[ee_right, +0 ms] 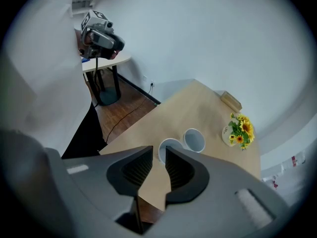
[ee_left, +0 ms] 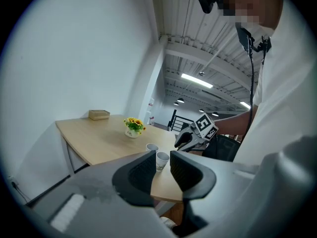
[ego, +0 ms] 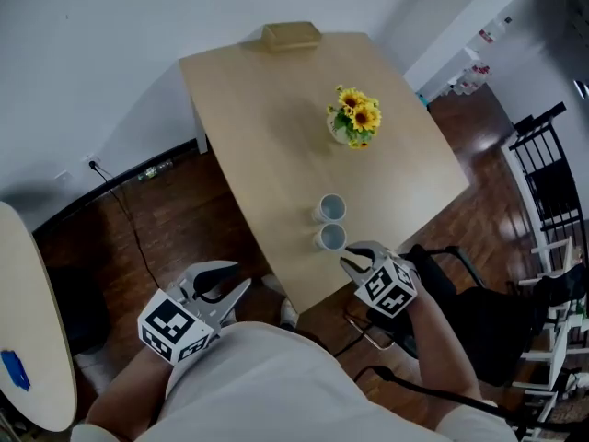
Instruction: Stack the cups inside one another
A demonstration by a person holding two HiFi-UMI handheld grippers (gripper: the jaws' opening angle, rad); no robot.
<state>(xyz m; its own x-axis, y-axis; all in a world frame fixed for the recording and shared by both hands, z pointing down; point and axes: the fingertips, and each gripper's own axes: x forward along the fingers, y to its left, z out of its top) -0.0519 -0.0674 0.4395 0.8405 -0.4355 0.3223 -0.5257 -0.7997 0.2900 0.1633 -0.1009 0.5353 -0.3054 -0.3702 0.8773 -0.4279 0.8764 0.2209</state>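
Two white cups stand close together near the front corner of the light wooden table (ego: 267, 127): a far cup (ego: 330, 208) and a near cup (ego: 329, 238). My right gripper (ego: 357, 258) hovers just to the right of the near cup at the table's corner, tilted down, jaws open and empty. In the right gripper view the near cup (ee_right: 170, 147) shows just beyond the fingertips (ee_right: 141, 162), with the far cup (ee_right: 194, 139) beside it. My left gripper (ego: 225, 284) is off the table over the floor, open and empty. Its view shows both cups (ee_left: 162, 158) and the right gripper (ee_left: 184, 140).
A white vase of sunflowers (ego: 354, 118) stands mid-table, and a tan box (ego: 291, 35) lies at the far edge. A round table (ego: 37, 339) is at the left. A black chair (ego: 479, 311) and a black rack (ego: 552, 191) stand at the right. A cable runs across the wooden floor (ego: 129, 228).
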